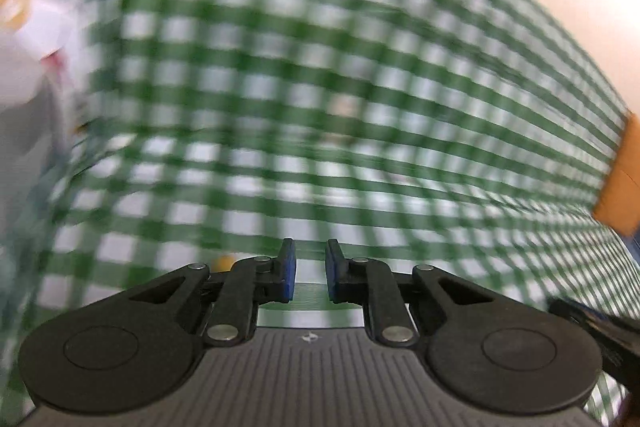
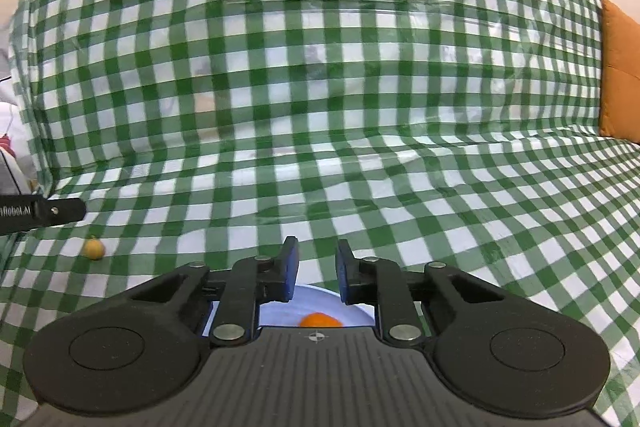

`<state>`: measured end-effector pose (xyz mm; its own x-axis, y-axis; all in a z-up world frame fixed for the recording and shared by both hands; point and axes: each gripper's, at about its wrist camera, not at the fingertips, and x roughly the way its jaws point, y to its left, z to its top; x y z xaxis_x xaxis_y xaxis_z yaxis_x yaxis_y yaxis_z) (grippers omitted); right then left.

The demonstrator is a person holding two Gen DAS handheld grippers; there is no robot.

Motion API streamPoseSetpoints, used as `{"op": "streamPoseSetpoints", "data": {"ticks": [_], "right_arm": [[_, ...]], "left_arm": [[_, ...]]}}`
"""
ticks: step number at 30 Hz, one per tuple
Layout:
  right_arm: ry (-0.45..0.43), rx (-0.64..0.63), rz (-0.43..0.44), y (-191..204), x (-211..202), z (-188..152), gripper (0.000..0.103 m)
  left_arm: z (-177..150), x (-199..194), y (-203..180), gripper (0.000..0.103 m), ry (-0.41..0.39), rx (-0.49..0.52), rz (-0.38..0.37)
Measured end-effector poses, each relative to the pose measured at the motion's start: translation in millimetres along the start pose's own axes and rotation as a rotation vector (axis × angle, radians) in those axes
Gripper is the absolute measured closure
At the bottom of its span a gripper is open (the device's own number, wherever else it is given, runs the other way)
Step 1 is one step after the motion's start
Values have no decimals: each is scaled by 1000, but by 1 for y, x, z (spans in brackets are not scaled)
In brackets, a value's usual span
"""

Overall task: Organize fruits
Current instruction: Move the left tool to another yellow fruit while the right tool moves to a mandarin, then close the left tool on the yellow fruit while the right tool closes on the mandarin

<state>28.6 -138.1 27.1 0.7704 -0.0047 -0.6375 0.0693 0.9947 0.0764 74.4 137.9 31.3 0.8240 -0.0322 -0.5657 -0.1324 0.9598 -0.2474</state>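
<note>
**Orange fruit on plate beneath right tool**

The right tool (image 2: 317,273) hangs with its 2 fingers apart and empty above a pale blue plate (image 2: 280,311), where an orange fruit (image 2: 319,319) lies just under the gap. A small yellow fruit (image 2: 94,248) sits on the green checked cloth (image 2: 320,87), well to the left. The left tool (image 1: 310,275), fingers also apart and empty, points at blurred cloth.
</note>
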Motion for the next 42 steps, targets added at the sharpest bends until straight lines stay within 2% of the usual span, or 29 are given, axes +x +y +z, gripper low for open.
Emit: {"op": "streamPoseSetpoints", "data": {"ticks": [5, 11, 19, 26, 29, 31, 33, 36, 38, 42], "right_arm": [[-1, -14, 30, 12, 1, 0, 83], [22, -20, 72, 27, 5, -2, 82], [99, -140, 191, 71, 17, -18, 82], [120, -222, 213, 105, 33, -31, 81], [139, -232, 211, 114, 45, -36, 74], [146, -237, 217, 119, 53, -37, 64], [142, -250, 207, 124, 60, -40, 58], [175, -258, 191, 129, 75, -44, 58], [179, -266, 177, 132, 81, -45, 53], [191, -298, 192, 137, 86, -48, 50]], "left_arm": [[11, 8, 38, 86, 50, -96, 95], [13, 9, 66, 86, 79, -167, 126], [8, 16, 76, 86, 129, -219, 127], [3, 20, 69, 86, 150, -200, 106], [2, 22, 68, 86, 156, -191, 103], [2, 24, 68, 86, 162, -190, 99], [1, 25, 68, 86, 167, -188, 92], [0, 25, 66, 85, 167, -181, 89], [1, 26, 66, 85, 168, -178, 88], [-1, 29, 68, 85, 175, -180, 83]]}}
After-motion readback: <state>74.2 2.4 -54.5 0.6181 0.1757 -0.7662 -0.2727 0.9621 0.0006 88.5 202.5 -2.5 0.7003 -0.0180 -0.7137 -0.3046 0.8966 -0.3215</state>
